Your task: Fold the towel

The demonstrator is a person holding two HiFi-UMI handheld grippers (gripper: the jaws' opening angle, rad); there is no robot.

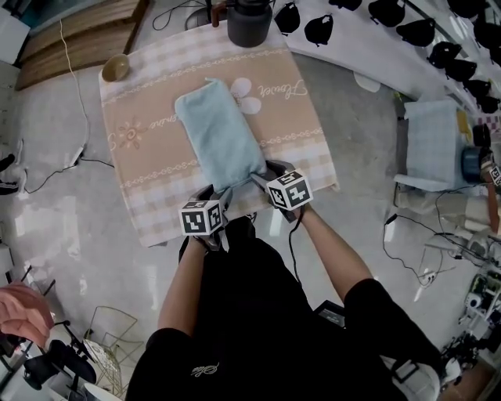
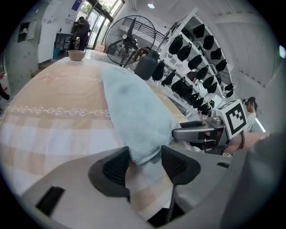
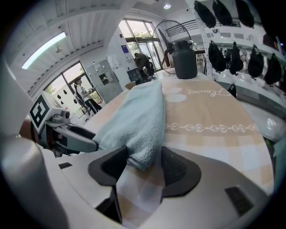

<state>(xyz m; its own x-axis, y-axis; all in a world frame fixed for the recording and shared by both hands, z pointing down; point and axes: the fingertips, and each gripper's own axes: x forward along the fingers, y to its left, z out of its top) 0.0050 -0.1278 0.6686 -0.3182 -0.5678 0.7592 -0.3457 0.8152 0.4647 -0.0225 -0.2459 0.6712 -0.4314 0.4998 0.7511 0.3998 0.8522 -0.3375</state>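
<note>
A light blue towel (image 1: 219, 133) lies folded into a long strip, running diagonally on the beige checked tablecloth (image 1: 149, 157). Its near end narrows between my two grippers at the table's front edge. My left gripper (image 1: 218, 193) is shut on the near left corner; the towel (image 2: 134, 112) fills the gap between its pads (image 2: 117, 169). My right gripper (image 1: 262, 174) is shut on the near right corner, with the towel (image 3: 138, 116) pressed between its pads (image 3: 173, 167). Each gripper shows in the other's view: the right gripper (image 2: 201, 132) and the left gripper (image 3: 67, 134).
A dark jug (image 1: 249, 22) stands at the table's far edge and a wooden bowl (image 1: 116, 68) at the far left corner. Racks of black caps (image 1: 415, 31) line the right side. A chair with a blue cloth (image 1: 430, 145) stands to the right. Cables cross the floor (image 1: 47, 172).
</note>
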